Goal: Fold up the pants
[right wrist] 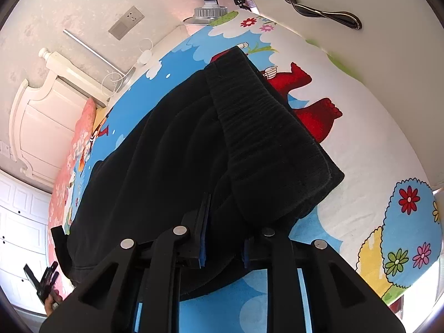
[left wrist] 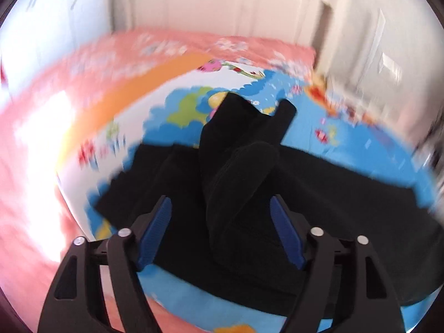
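Black pants (left wrist: 319, 194) lie on a bright cartoon-print sheet (left wrist: 347, 138) on a bed. In the blurred left wrist view a raised fold of the pants stands between the blue pads (left wrist: 155, 230) of my left gripper (left wrist: 220, 202), which is open just above the cloth. In the right wrist view the pants (right wrist: 166, 152) lie folded, with the ribbed waistband (right wrist: 263, 122) on top. My right gripper (right wrist: 224, 208) is shut on the near edge of the pants. The left gripper (right wrist: 45, 280) shows at the lower left of that view.
A pink floral pillow or cover (left wrist: 166, 44) lies at the head of the bed by a white headboard (right wrist: 41, 111). A lamp (right wrist: 209, 11) and a white door with a metal handle (right wrist: 322, 11) stand beyond the bed. The sheet's edge (right wrist: 402, 291) is near right.
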Tool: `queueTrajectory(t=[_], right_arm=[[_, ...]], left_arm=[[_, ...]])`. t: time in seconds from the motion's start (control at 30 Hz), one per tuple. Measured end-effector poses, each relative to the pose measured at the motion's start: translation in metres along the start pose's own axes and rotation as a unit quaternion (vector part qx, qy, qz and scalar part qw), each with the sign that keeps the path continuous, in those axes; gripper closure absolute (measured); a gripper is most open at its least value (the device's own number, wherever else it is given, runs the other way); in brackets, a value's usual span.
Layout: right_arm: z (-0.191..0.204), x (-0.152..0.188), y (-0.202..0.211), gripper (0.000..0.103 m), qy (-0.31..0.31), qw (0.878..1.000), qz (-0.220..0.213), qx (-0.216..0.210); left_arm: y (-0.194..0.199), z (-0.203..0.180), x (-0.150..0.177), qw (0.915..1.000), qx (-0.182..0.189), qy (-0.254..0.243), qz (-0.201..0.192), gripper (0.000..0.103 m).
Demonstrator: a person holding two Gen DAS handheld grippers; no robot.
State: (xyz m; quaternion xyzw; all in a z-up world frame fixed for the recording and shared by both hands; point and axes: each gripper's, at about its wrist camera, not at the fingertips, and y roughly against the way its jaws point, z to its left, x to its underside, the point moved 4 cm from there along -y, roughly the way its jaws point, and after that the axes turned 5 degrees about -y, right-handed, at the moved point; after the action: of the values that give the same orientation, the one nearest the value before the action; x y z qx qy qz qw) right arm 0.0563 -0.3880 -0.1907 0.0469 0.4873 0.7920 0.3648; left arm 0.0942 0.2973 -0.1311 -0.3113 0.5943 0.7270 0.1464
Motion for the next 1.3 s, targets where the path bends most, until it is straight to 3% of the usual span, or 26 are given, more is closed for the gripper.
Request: queueTrajectory(t=[0.1,0.13,0.17,0.2,0.23,0.3,0.33,0.4,0.47,0.5,0.57,0.63,0.67,0.73,0.9,0.97,1.03,1.07,1.1,1.17,1.2,1.27,1.3], right_arm=[[0.000,0.000,0.000,0.083,0.001,1.000,0.000,-0.001],[0.000,0.000,-0.001,0.083,0.000,1.000,0.000,-0.002],[0.000,0.001,0.000,0.083,0.004,1.000,-0.002,-0.002],[0.002,0.000,0.000,0.084,0.010,1.000,-0.004,-0.001],[0.003,0.000,0.000,0.085,0.016,1.000,-0.007,0.001],[0.006,-0.001,0.004,0.088,0.028,1.000,-0.010,-0.001],[0.008,-0.001,0.008,0.088,0.031,0.999,-0.012,-0.004],[0.013,-0.006,0.023,0.088,0.030,0.999,-0.019,-0.022],[0.017,-0.008,0.031,0.088,0.039,0.999,-0.024,-0.024],[0.017,-0.009,0.028,0.088,0.043,0.999,-0.021,-0.020],[0.008,-0.008,0.008,0.088,0.041,0.999,0.000,0.003],[0.001,-0.005,-0.005,0.088,0.040,0.999,0.013,0.014],[0.003,-0.004,-0.002,0.088,0.048,0.999,0.008,0.015],[0.007,-0.006,0.004,0.088,0.051,0.999,0.003,0.012],[0.014,-0.009,0.029,0.089,0.046,0.999,-0.013,-0.007],[0.010,-0.004,0.023,0.089,0.053,0.999,-0.008,0.006],[0.000,-0.003,0.006,0.089,0.042,0.999,0.008,0.017],[-0.003,-0.003,0.001,0.088,0.039,0.999,0.008,0.013],[-0.001,-0.003,0.003,0.088,0.047,0.999,0.006,0.014],[0.003,-0.003,0.006,0.087,0.063,0.998,0.005,0.021],[0.002,-0.003,0.005,0.086,0.061,0.998,0.009,0.022],[-0.001,-0.005,0.001,0.086,0.046,0.999,0.015,0.015],[-0.002,-0.006,0.000,0.086,0.041,0.999,0.015,0.013]], left_arm=[[-0.034,-0.040,-0.027,0.9906,-0.069,-0.117,0.019,0.022],[-0.046,-0.045,-0.032,0.9872,-0.077,-0.136,0.029,0.030],[-0.059,-0.046,-0.036,0.9848,-0.080,-0.147,0.045,0.073],[-0.069,-0.040,-0.042,0.9868,-0.060,-0.131,0.074,0.087],[-0.065,-0.028,-0.048,0.9918,-0.038,-0.091,0.081,0.086],[-0.045,0.016,-0.066,0.9984,0.020,0.017,0.050,0.087],[-0.027,0.048,-0.067,0.9956,0.037,0.082,0.025,0.087],[-0.008,0.101,-0.049,0.9720,0.094,0.216,-0.003,0.087],[-0.009,0.138,-0.012,0.9327,0.165,0.320,-0.004,0.087],[-0.021,0.149,0.009,0.9201,0.176,0.350,0.012,0.087],[-0.050,0.152,0.037,0.9122,0.180,0.364,0.054,0.087],[-0.078,0.153,0.063,0.8850,0.213,0.406,0.082,0.087],[-0.080,0.154,0.066,0.8781,0.226,0.415,0.073,0.087],[-0.074,0.156,0.060,0.8792,0.233,0.411,0.063,0.087],[-0.031,0.152,0.033,0.8954,0.227,0.382,0.021,0.087],[-0.036,0.151,0.038,0.9038,0.214,0.369,0.031,0.087],[-0.063,0.151,0.054,0.8988,0.216,0.376,0.067,0.084],[-0.075,0.151,0.063,0.8900,0.225,0.388,0.083,0.083],[-0.077,0.152,0.067,0.8871,0.233,0.392,0.074,0.081],[-0.063,0.160,0.067,0.8933,0.218,0.390,0.050,0.047],[-0.060,0.164,0.067,0.8923,0.215,0.395,0.039,0.043],[-0.060,0.173,0.063,0.8855,0.223,0.406,0.036,0.047],[-0.059,0.175,0.063,0.8864,0.222,0.405,0.039,0.055]])
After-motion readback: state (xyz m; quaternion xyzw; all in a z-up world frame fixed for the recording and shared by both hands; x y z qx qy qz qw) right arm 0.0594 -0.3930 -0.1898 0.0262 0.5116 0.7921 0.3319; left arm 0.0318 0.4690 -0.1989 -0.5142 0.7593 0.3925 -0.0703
